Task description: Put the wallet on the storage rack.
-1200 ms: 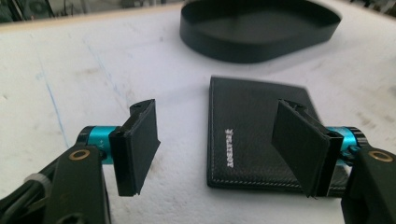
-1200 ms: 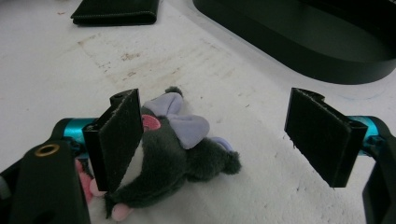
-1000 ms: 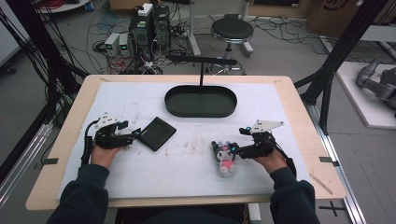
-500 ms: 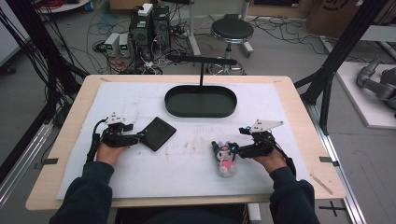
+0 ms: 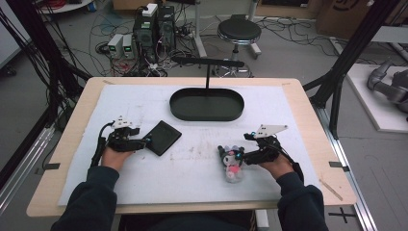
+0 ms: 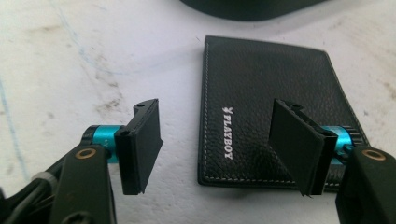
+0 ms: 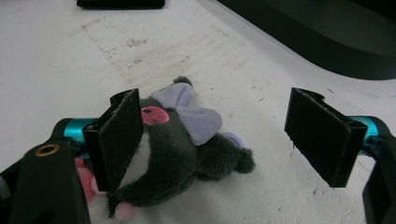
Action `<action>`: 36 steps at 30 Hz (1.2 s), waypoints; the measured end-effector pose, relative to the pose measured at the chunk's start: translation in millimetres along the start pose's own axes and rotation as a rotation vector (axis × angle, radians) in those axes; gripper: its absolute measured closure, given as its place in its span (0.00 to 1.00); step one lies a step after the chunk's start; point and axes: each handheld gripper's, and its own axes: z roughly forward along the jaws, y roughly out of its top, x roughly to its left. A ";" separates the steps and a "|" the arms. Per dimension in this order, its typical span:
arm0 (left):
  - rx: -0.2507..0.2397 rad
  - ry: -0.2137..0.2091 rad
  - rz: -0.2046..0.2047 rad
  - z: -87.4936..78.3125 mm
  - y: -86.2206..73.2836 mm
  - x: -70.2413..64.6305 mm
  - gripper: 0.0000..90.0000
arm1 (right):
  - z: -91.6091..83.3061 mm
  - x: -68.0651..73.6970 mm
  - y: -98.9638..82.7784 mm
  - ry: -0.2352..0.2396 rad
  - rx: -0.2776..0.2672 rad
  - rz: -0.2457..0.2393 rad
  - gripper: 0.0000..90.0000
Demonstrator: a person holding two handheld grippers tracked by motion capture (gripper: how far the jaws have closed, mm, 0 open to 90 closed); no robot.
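Note:
A black leather wallet (image 5: 162,137) lies flat on the white mat, left of centre. My left gripper (image 5: 143,143) is at its near left corner. In the left gripper view the left gripper (image 6: 219,147) is open. Its jaws have just been closing a little. One pad stands over the mat, the other over the wallet (image 6: 261,93), whose left edge lies under the gap. A dark plush toy (image 5: 231,161) with a lilac bow lies right of centre. My right gripper (image 5: 244,156) is wide open beside it. In the right gripper view the plush toy (image 7: 182,154) touches the left jaw of the right gripper (image 7: 229,140).
A black oval tray (image 5: 179,107) sits at the back centre of the mat, with a black T-shaped stand (image 5: 208,62) rising behind it. The tray's wall (image 7: 322,42) runs across the top right of the right gripper view. The wooden table edge (image 5: 308,120) frames the mat.
My left hand has moved right, bringing its gripper from clear of the wallet up to the wallet's corner. The right hand and the plush toy have stayed put.

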 end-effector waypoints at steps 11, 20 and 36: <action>0.045 -0.081 -0.049 4.1 1.7 6.0 0.68 | -0.5 -0.7 0.1 0.000 -0.005 -0.001 0.22; 0.029 -0.086 -0.095 -3.3 5.0 6.8 0.88 | -1.5 -1.2 0.0 -0.003 -0.010 0.004 0.22; -0.167 -0.102 -0.140 -30.9 21.1 4.1 0.94 | -3.6 -1.5 -0.1 -0.011 -0.014 0.001 0.22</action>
